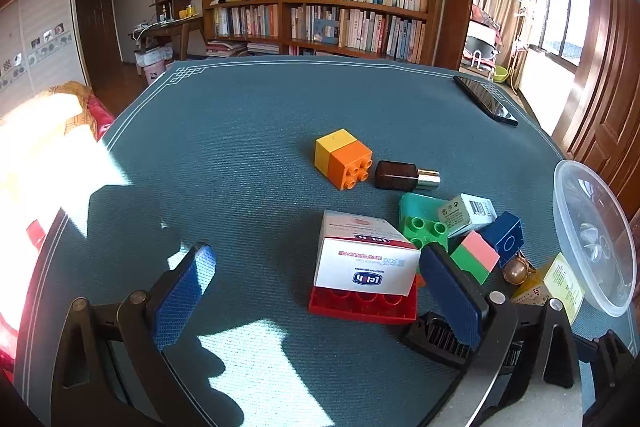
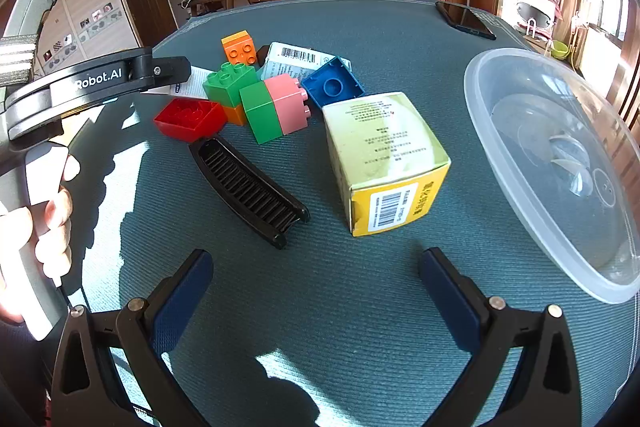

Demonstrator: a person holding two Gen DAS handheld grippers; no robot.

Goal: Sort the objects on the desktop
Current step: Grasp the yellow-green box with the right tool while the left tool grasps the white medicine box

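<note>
Clearly the sorting has hardly begun: the toy bricks, such as the green-and-pink brick (image 2: 276, 107) and the red brick (image 2: 188, 121), lie mixed in one heap with the white box (image 1: 366, 261), the yellow box (image 2: 386, 163) and a black comb (image 2: 250, 187) on the blue mat (image 2: 320, 307). Just beside the heap, the clear plastic bowl (image 2: 560, 163) probably waits to receive them. The left gripper (image 1: 316, 291) is spread wide before the white box, holding nothing. The right gripper (image 2: 316, 291) is also wide apart and empty, near the yellow box.
</note>
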